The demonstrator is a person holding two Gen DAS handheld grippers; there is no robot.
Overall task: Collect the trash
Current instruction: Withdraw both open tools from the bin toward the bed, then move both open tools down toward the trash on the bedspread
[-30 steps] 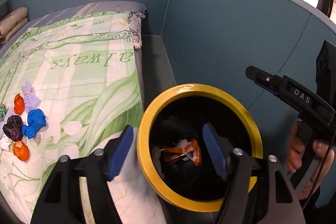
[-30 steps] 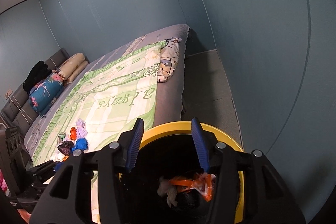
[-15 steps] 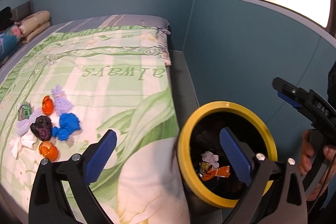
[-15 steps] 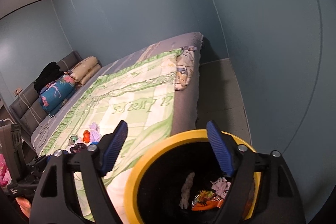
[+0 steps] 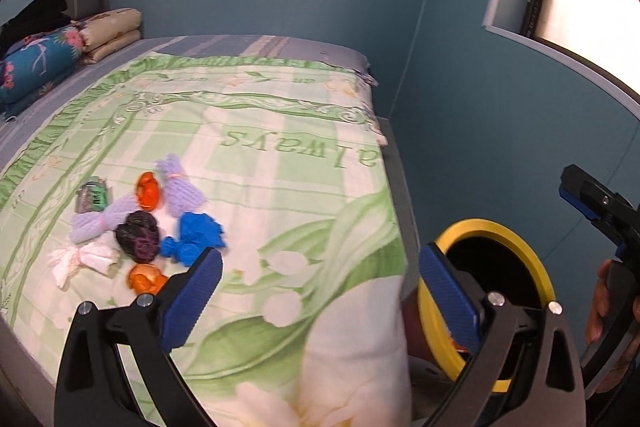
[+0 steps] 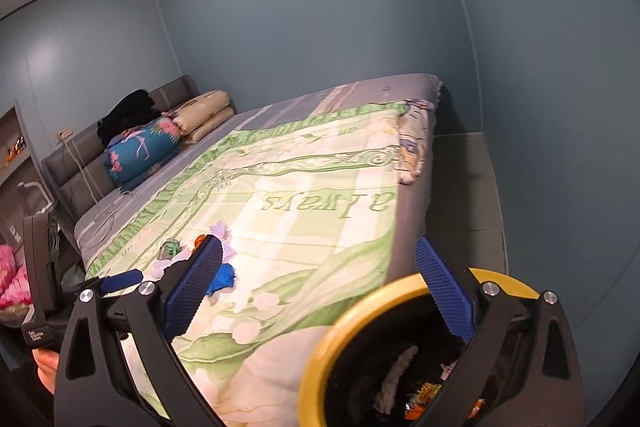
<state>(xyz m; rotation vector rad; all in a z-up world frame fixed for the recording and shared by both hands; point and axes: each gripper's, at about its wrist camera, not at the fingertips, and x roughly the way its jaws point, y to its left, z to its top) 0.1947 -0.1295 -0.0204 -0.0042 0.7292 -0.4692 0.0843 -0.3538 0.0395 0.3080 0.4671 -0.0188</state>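
the left gripper (image 5: 320, 291) stands wide and empty, aimed toward the trash pile (image 5: 144, 223) on the bed (image 5: 280, 155), likely for another pick. the right gripper (image 6: 318, 291), jaws opening with nothing between, hangs over the yellow-rimmed bin (image 6: 320, 367) beside the bed, which holds dropped wrappers.

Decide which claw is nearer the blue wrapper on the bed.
Left. The left claw hangs just short of the blue wrapper; the right claw, jaws opening and empty, is at the yellow-rimmed bin.
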